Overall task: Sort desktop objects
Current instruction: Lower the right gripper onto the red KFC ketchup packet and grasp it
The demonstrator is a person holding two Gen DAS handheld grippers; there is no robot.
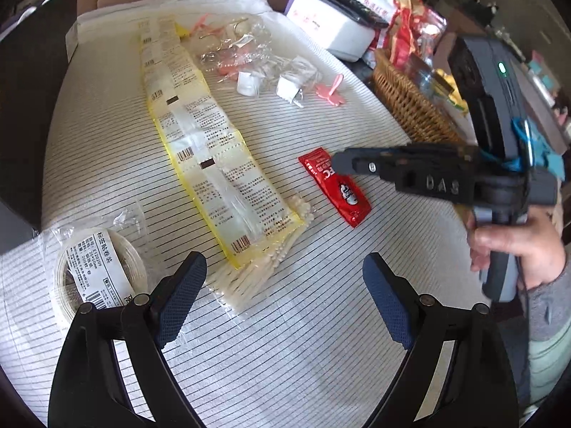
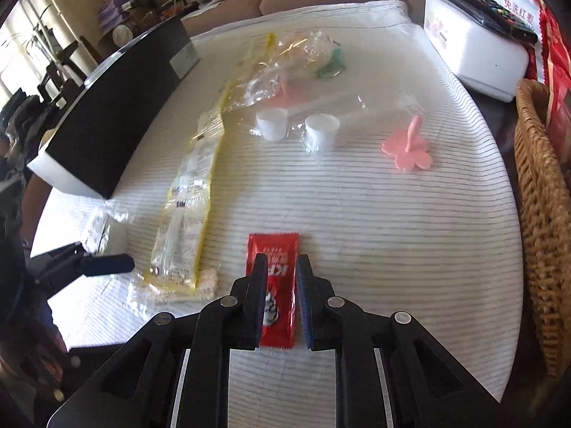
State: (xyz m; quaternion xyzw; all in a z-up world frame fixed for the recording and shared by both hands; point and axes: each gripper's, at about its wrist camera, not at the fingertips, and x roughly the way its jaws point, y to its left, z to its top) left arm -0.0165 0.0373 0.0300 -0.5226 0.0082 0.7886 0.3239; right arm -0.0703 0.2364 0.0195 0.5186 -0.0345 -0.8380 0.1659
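Note:
A red ketchup sachet (image 1: 335, 187) lies flat on the striped cloth (image 1: 321, 321). In the right wrist view the sachet (image 2: 276, 285) lies between the fingers of my right gripper (image 2: 282, 267), which stand a narrow gap apart just above it, not closed. That gripper's tip (image 1: 342, 164) hangs over the sachet's upper end. My left gripper (image 1: 285, 267) is open and empty over a bag of cotton swabs (image 1: 257, 278). A long yellow-edged packet (image 1: 200, 135) lies on the swabs. A roll of label tape (image 1: 96, 278) sits at the left.
Two white scoops (image 2: 299, 126), a pink flower clip (image 2: 407, 149) and clear bags of small items (image 2: 285, 64) lie at the far side. A wicker basket (image 2: 546, 221) stands at the right, a white box (image 2: 474, 50) beyond it, a black box (image 2: 117, 114) at the left.

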